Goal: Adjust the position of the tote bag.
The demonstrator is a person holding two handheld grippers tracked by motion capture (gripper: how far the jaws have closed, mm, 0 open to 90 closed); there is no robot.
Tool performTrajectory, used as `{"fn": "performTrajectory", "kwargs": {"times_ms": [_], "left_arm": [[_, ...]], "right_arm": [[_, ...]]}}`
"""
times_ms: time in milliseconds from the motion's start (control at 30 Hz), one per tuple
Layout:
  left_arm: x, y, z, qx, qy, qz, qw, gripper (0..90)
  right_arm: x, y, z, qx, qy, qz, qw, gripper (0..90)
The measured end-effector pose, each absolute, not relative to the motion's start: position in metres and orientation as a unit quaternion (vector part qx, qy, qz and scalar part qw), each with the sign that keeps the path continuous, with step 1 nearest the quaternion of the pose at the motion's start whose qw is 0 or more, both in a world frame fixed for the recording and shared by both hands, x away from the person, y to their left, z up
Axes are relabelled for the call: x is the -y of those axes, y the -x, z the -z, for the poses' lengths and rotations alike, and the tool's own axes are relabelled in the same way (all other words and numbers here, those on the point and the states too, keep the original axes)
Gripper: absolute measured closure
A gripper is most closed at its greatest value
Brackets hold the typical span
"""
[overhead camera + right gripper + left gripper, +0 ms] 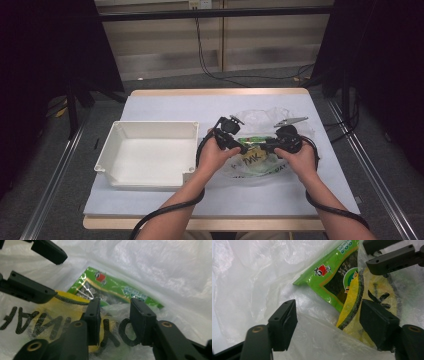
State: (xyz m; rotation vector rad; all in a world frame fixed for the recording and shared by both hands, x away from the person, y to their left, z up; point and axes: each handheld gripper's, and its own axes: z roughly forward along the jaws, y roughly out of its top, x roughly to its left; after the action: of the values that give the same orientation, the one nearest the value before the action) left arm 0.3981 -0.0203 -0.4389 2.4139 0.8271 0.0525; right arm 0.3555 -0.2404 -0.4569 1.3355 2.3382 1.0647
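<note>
Lying flat: a green snack packet (254, 140) rests inside a thin plastic bag (260, 150) on the white table cover (165, 107), to the right of the white tub (150, 152).
Packet axis: in the high view its long side runs left to right across the table, between the two grippers; in the left gripper view (329, 280) one corner points left and slightly down.
Packet surface: glossy, crinkled foil film, bright green with a gold border, a dark panel and a small red mark (101, 277).
Bag: translucent white film, wrinkled and slack, printed with black letters (22, 318) over a yellow patch (352, 302).
Left gripper (246, 148): jaws apart, bag film lying between them; one pad (283, 323) sits on the wrinkled plastic, and whether either presses on it I cannot tell.
Right gripper (266, 148): jaws standing part-way apart around a fold of the printed film (115, 322); a firm pinch cannot be made out.
Tub: rigid white plastic, rectangular, rounded corners, open top, screw lugs at the corners.
Table: pale wooden edge (215, 92) under the cover.
</note>
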Motion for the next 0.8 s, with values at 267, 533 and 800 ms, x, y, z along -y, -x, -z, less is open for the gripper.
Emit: {"fn": "performTrajectory", "kwargs": {"times_ms": [267,533,800], "left_arm": [[0.014,-0.398,0.443,-0.316,-0.907,-0.013,0.278,59.8],[0.010,-0.400,0.447,-0.335,-0.902,-0.021,0.269,83.3],[0.005,-0.401,0.447,-0.338,-0.900,-0.016,0.274,84.6]], "right_arm": [[0.250,-0.343,0.462,-0.815,-0.445,-0.355,0.105,90.0],[0.271,-0.326,0.462,-0.800,-0.459,-0.373,0.102,90.0],[0.280,-0.315,0.464,-0.796,-0.462,-0.378,0.098,83.2]]}}
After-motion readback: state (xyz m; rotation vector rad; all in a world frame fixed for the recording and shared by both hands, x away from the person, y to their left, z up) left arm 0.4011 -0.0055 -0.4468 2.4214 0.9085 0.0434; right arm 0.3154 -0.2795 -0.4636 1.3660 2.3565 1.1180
